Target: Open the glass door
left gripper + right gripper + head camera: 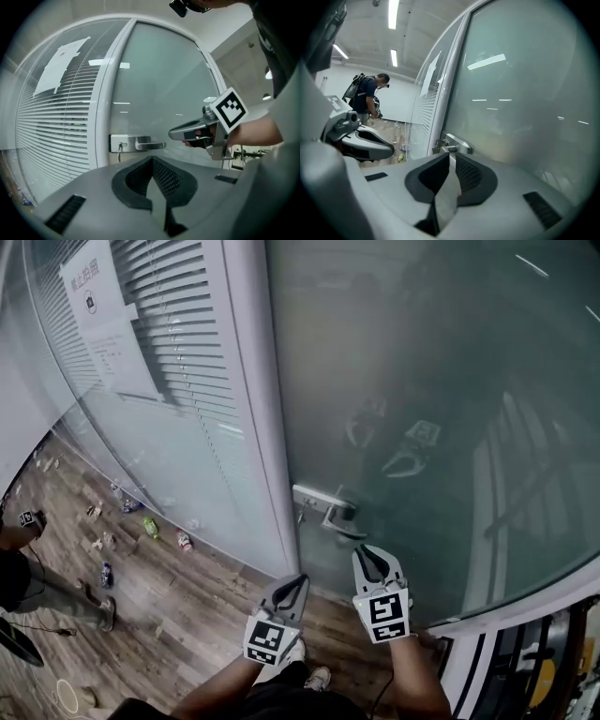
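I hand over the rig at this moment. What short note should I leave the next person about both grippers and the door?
Left gripper: shut, empty, short of the door.
Right gripper: shut, empty, tips right at the free end of the handle; whether they touch it cannot be told.
Glass door: looks closed against its white frame.
Done: the approach only.
Left: probably press the handle down, then move the door open.

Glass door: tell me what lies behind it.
The glass door is frosted. Only faint reflections and streaks of ceiling light show on its surface. Whatever stands behind the pane is hidden; no shape there can be made out.
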### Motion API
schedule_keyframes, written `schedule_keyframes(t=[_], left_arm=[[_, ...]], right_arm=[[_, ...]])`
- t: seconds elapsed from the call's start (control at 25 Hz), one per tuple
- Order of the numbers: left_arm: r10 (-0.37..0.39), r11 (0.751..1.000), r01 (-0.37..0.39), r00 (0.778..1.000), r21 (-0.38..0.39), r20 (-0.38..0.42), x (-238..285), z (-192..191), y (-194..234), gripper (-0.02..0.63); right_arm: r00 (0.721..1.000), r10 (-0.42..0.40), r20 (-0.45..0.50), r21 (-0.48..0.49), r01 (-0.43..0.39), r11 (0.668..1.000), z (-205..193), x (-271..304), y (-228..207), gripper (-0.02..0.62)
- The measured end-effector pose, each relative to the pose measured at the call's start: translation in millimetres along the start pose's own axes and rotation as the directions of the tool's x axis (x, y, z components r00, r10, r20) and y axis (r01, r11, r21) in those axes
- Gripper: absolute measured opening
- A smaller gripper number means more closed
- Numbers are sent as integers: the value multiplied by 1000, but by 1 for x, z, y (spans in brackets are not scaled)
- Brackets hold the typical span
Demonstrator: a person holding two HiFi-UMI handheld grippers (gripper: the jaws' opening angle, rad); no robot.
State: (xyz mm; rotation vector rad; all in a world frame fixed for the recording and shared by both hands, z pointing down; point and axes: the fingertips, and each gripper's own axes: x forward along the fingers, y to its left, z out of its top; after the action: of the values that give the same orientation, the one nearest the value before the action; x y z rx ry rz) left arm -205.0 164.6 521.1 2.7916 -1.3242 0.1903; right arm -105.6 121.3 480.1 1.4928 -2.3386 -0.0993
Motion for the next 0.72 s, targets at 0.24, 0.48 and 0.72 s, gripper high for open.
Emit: schedule_keyframes(t=[0.24,0.48,0.72], left_arm=[[-169,985,171,985,38,-42,20,-9,-21,3],[-216,975,214,976,-65,-33,32,-17,-18,3],[-183,981,179,982,-74,-41,36,-25,8,3]], right_arm=[[969,152,-194,-282,-204,938,11,44,6,105],[871,247,-424,-406,-427,808,-6,76,17,140],[805,289,-518,-330,-500,801,-25,97,20,144]])
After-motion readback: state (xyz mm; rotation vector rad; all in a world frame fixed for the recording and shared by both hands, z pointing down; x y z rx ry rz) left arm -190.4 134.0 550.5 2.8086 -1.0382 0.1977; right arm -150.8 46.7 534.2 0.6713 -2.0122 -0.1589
